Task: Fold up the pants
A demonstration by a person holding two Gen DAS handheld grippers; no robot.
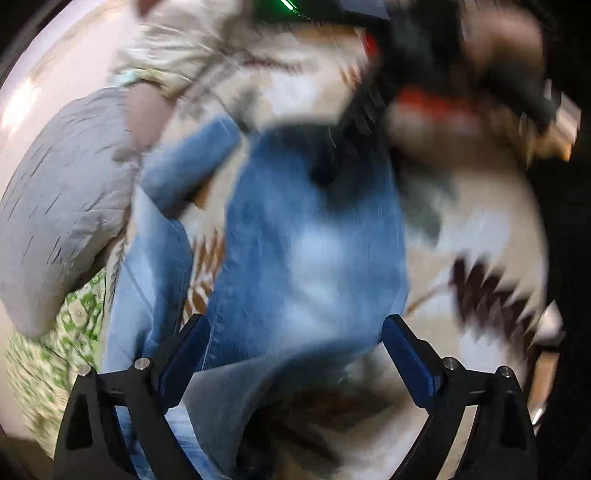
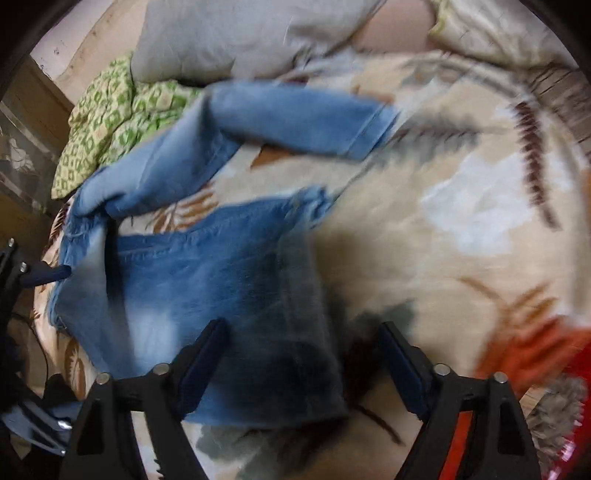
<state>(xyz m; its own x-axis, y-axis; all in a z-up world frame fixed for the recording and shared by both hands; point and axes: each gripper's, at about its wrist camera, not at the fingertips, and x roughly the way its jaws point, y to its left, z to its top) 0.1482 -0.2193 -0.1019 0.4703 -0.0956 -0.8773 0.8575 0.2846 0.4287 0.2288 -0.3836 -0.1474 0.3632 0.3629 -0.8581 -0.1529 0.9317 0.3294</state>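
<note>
I've got both claws released: left gripper (image 1: 291, 354) and right gripper (image 2: 301, 363) each straddle denim without pinching. The jeans (image 2: 207, 273) lie rumpled on the floral blanket (image 2: 461, 206), legs splayed, so I'm lining up a fold.

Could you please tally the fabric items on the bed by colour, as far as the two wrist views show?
Blue jeans: 1
Grey pillow: 1
Green-patterned cloth: 1
Beige leaf-print blanket: 1
Total: 4
</note>
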